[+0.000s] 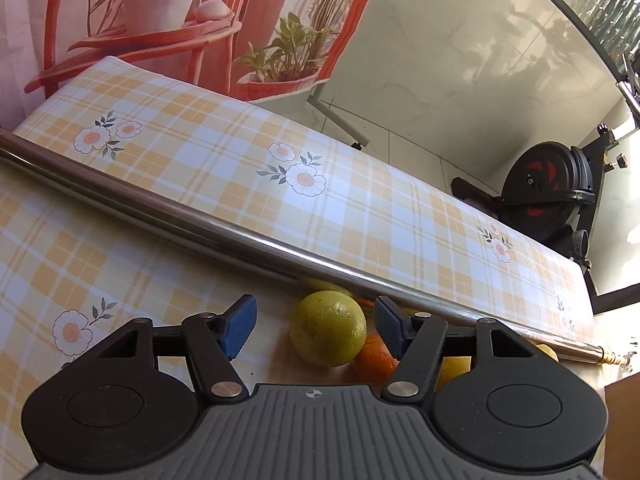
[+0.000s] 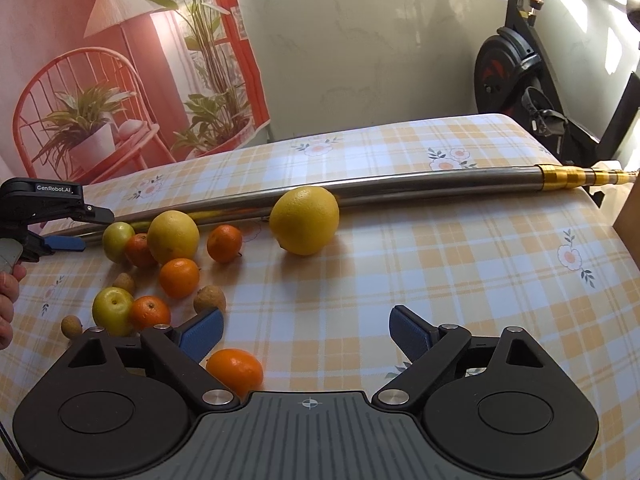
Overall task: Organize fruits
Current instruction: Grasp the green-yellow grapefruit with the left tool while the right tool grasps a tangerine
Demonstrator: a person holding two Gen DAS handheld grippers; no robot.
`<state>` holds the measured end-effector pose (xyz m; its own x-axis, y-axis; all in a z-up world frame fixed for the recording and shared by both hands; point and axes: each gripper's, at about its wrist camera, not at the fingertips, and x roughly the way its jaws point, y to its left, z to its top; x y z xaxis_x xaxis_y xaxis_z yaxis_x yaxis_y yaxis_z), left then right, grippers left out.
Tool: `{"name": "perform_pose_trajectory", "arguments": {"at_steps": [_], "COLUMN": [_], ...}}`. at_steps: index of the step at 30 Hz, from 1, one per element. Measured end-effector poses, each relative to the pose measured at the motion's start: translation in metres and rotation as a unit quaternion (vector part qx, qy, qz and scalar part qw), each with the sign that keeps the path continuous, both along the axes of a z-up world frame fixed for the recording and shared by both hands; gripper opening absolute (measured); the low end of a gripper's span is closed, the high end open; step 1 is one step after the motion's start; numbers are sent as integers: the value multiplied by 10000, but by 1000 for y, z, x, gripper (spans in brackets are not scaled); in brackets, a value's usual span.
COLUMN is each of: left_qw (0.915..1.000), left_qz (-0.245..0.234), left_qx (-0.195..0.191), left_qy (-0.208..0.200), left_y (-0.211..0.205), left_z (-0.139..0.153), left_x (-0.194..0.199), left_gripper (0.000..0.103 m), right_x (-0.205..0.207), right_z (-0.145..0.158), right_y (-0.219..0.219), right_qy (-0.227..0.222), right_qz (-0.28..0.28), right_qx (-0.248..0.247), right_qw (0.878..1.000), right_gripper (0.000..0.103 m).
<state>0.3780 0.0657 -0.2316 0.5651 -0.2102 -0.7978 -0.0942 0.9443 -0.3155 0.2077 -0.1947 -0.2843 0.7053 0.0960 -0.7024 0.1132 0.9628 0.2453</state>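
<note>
Several fruits lie loose on the checked tablecloth (image 2: 460, 280). In the left wrist view a yellow-green round fruit (image 1: 328, 328) sits between the blue pads of my left gripper (image 1: 316, 320), which is open; neither pad touches it. A tangerine (image 1: 374, 356) lies behind it. From the right wrist view the left gripper (image 2: 96, 230) hovers at that same green fruit (image 2: 118, 242). My right gripper (image 2: 306, 330) is open over bare cloth, with a tangerine (image 2: 236, 372) under its left finger. A large yellow citrus (image 2: 304, 220) rests against the pole.
A long steel pole (image 2: 400, 188) lies across the table behind the fruits. A second yellow citrus (image 2: 173, 236), more tangerines (image 2: 179, 278), a green fruit (image 2: 112, 310) and small brown fruits (image 2: 210, 298) cluster at the left. An exercise bike (image 2: 516, 76) stands beyond the table's far edge.
</note>
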Motion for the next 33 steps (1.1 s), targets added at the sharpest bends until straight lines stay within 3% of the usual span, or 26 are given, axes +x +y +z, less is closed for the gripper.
{"name": "perform_pose_trajectory", "arguments": {"at_steps": [7,11,22,33], "left_qw": [9986,9982,9996,9942], "left_qz": [236,229,7,-731], "left_qx": [-399,-506,-218,83], "left_qy": [239,212,-152,-779], "left_y": [2,1,8,9], "left_z": [-19,-26,-2,38], "left_x": [10,10,-19,-77], "left_gripper": [60,51,49,49], "right_x": [2,2,2,-1], "right_z": [0,-2,-2,6], "right_y": [-1,-1,-3,-1], "right_qy": [29,56,126,90], "right_qz": [13,-1,51,262], "right_qx": [42,60,-89,-68], "right_qw": [10000,10000,9999,9996], "right_gripper": [86,86,78,68]}}
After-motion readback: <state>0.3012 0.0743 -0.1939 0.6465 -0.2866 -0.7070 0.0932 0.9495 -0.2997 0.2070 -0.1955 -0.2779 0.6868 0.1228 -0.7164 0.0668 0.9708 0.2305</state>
